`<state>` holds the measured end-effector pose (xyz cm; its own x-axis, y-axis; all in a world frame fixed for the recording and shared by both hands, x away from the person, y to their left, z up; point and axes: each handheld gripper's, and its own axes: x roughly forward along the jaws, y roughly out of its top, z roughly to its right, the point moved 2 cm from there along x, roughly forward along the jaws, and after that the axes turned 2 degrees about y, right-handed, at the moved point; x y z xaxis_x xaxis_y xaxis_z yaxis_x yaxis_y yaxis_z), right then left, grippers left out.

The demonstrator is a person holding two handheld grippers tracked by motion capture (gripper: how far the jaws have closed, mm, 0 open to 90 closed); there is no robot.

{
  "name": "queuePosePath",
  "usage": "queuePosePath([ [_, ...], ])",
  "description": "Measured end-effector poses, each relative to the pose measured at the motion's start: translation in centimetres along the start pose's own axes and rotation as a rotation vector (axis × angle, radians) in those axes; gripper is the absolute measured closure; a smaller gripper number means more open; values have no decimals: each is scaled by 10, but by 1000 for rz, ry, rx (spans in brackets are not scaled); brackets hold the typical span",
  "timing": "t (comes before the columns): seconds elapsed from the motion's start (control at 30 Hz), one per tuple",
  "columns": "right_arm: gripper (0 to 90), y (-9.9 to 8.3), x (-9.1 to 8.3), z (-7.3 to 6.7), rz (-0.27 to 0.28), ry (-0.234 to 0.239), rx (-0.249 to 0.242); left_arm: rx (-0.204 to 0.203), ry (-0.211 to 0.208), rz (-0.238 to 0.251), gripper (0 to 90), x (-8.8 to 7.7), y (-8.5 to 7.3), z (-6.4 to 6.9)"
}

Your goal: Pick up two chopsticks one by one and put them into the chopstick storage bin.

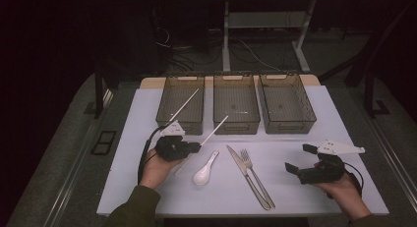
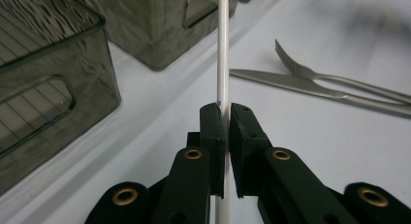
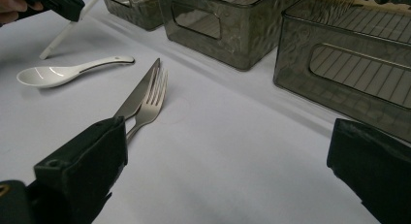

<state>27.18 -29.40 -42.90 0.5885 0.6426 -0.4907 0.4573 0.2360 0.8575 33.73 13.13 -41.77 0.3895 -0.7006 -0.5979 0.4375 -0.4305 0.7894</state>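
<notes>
Now L gripper [image 1: 196, 147] is clamping white chopstick [image 1: 214, 130] w/ jaws narrow, just left of spoon [image 1: 204, 170]; R gripper [image 1: 299, 159], well right of spoon, is gaping wide, holding nothing.

Spoon [image 1: 204, 171], knife [image 1: 247, 175], fork [image 1: 255, 177]

Chopstick [image 2: 222, 54], centre of the left gripper view: smooth white plastic, slight sheen. Left gripper [image 2: 227, 120] jaws: matt black plastic with brass-coloured rivets. Spoon [image 3: 68, 71], upper left of the right gripper view: glossy white ceramic-looking glaze. Knife [image 3: 137, 93] and fork [image 3: 152, 100], centre left: polished metal, reflective; the knife edge is serrated. Bins [image 3: 228, 27], upper right: smoky translucent plastic, ribbed floor, rippled walls. Table cover [image 3: 232, 151]: smooth, matt, pale. Right gripper [image 3: 223, 185] jaws: matt black.
</notes>
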Motion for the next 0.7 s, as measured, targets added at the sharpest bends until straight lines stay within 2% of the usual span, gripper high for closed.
queuePosePath([
  [0.53,8,0,1,0,-3,0,-1,-15,4,108,849,-23,14,-4],
  [0.7,9,0,1,1,0,0,6,3,29,111,849,-29,24,-8],
])
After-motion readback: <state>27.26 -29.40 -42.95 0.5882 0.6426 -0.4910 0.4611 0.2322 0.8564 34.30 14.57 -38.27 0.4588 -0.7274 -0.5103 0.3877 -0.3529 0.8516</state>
